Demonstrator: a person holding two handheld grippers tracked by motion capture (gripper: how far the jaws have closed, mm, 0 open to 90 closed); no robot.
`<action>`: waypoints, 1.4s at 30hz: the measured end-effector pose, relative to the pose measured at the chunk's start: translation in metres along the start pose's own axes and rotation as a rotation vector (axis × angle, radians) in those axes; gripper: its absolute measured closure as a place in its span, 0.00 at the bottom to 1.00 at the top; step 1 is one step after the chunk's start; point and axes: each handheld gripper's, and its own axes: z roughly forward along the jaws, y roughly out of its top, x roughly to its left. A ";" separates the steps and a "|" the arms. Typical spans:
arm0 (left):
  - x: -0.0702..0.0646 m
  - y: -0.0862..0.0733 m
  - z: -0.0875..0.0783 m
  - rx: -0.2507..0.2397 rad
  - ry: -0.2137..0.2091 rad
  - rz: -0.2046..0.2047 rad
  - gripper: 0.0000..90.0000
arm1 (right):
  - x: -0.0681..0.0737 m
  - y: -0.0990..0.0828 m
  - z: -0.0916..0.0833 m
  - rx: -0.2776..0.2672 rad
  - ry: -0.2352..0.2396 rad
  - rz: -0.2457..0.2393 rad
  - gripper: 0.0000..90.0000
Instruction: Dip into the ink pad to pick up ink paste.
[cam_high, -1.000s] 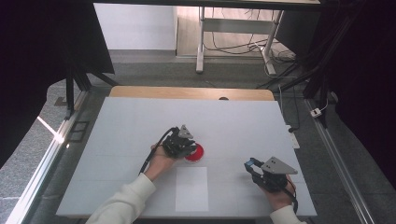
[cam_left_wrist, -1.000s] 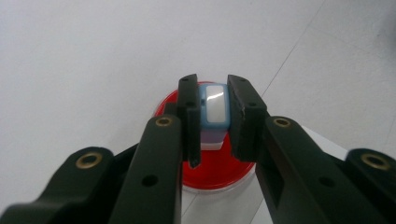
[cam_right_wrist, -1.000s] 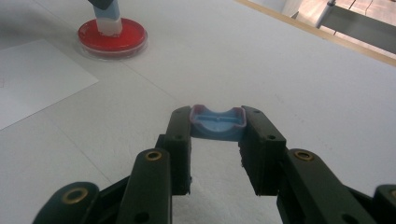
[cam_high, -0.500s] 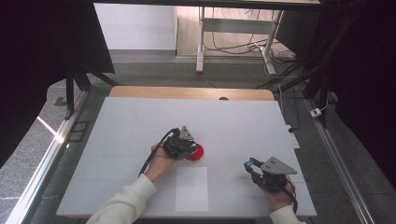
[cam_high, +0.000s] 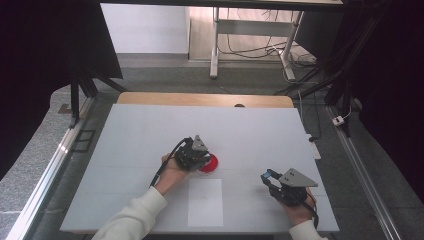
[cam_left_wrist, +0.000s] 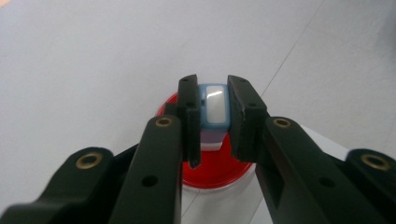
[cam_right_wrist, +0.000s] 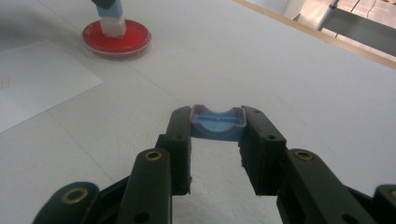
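Holding a pale blue stamp-like block (cam_left_wrist: 214, 108) between closed jaws, the left gripper (cam_high: 194, 153) stands it on the red round dish (cam_left_wrist: 212, 169), which sits near the middle of the white table (cam_high: 130, 135), just beyond a white paper sheet (cam_high: 205, 202). The right gripper (cam_high: 287, 186), well apart toward the table's near right corner, has its jaws clamped on a blue cap-like piece (cam_right_wrist: 218, 123) with a hollowed top, held just above the bare tabletop. Both items are pinched at their sides, pads touching them; the dish itself lies flat and ungripped.
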 end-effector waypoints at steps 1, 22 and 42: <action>0.000 0.000 -0.001 -0.003 0.003 0.013 0.85 | 0.000 0.000 0.000 -0.002 0.001 0.001 0.72; 0.008 0.005 -0.019 -0.099 -0.037 -0.040 0.84 | -0.001 0.000 0.000 0.006 -0.002 -0.002 0.72; 0.009 0.000 -0.002 -0.019 -0.016 -0.030 0.84 | -0.001 0.000 0.000 0.006 -0.001 -0.003 0.72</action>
